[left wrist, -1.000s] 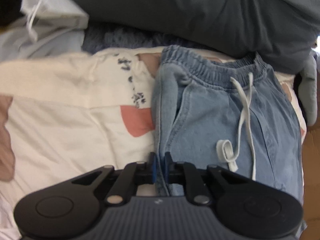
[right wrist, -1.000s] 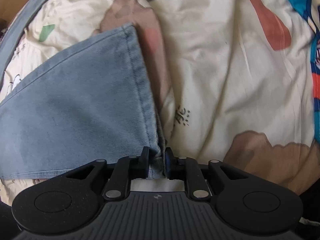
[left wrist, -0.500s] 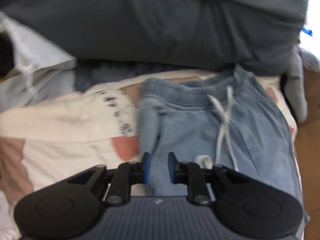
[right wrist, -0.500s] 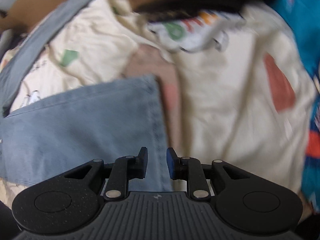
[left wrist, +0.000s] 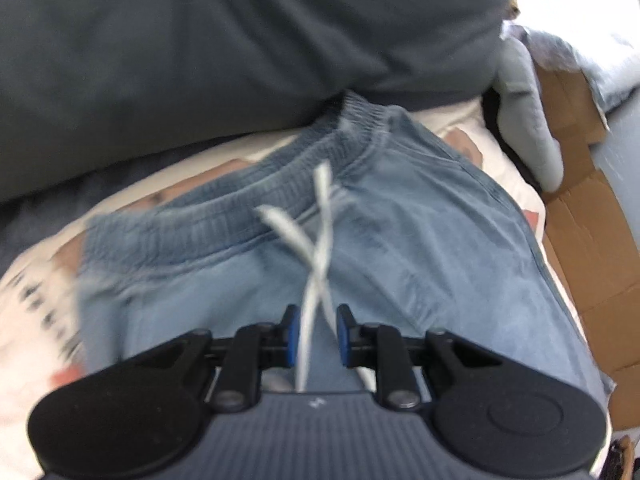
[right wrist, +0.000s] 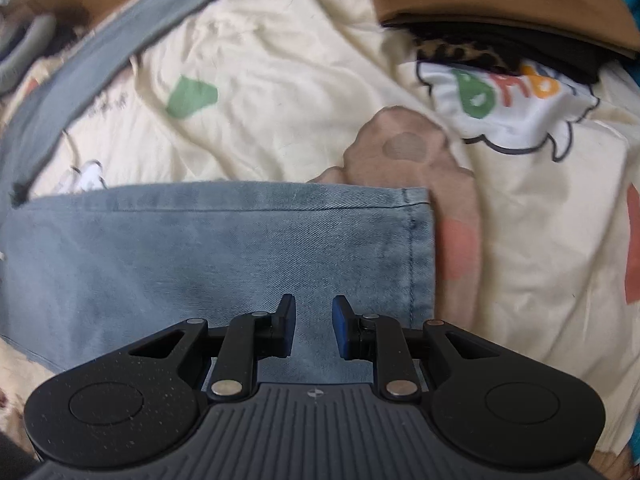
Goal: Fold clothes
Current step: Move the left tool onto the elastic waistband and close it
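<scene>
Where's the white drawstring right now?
Left wrist view, centre: the white drawstring lies crossed on the jeans, running from the waistband down between the left gripper's fingers.

Both grippers angle downward at the bottom of their frames: left gripper [left wrist: 313, 334] and right gripper [right wrist: 314, 326], jaws slightly parted, gripping nothing.

1. A bedroom in a home: the work surface is a bed, spread with a cream cartoon-print bedsheet [right wrist: 280, 40], rumpled and soft.
2. A big grey duvet [left wrist: 240, 48] is bunched up at one end.
3. Folded garments sit in a stack [right wrist: 500, 12] on the sheet, and light denim trousers [left wrist: 400, 248] lie flat on it.
4. Cardboard boxes [left wrist: 592, 264] stand just beside the bed.
</scene>
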`<state>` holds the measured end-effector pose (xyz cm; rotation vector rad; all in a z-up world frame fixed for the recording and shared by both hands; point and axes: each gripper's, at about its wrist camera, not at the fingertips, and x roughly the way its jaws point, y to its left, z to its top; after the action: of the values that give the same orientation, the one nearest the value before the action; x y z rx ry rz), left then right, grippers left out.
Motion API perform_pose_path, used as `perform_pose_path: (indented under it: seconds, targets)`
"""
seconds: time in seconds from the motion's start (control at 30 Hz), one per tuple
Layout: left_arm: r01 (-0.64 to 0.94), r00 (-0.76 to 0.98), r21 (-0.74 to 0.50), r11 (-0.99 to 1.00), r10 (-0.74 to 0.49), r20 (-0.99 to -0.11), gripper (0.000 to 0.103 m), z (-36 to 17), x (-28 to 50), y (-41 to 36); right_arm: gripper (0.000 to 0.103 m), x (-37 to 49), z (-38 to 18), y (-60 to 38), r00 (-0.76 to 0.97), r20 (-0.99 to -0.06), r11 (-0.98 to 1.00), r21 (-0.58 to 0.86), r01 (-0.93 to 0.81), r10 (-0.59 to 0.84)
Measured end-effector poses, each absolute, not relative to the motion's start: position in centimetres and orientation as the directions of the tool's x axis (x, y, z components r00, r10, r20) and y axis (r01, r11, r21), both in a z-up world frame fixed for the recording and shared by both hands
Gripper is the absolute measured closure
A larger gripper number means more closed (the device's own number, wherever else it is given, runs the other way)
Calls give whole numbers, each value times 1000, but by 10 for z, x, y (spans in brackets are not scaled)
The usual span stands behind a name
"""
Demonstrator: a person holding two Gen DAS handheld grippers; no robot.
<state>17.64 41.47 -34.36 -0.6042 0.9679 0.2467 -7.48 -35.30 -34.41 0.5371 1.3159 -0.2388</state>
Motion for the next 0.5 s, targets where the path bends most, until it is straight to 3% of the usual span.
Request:
perform_pose_path:
  seconds: [0.5]
  targets:
    - [-251,560,-340,906,-151,-814,75,-363,280,359,79,-45,-368,-353,142,-988,836,132,533,65]
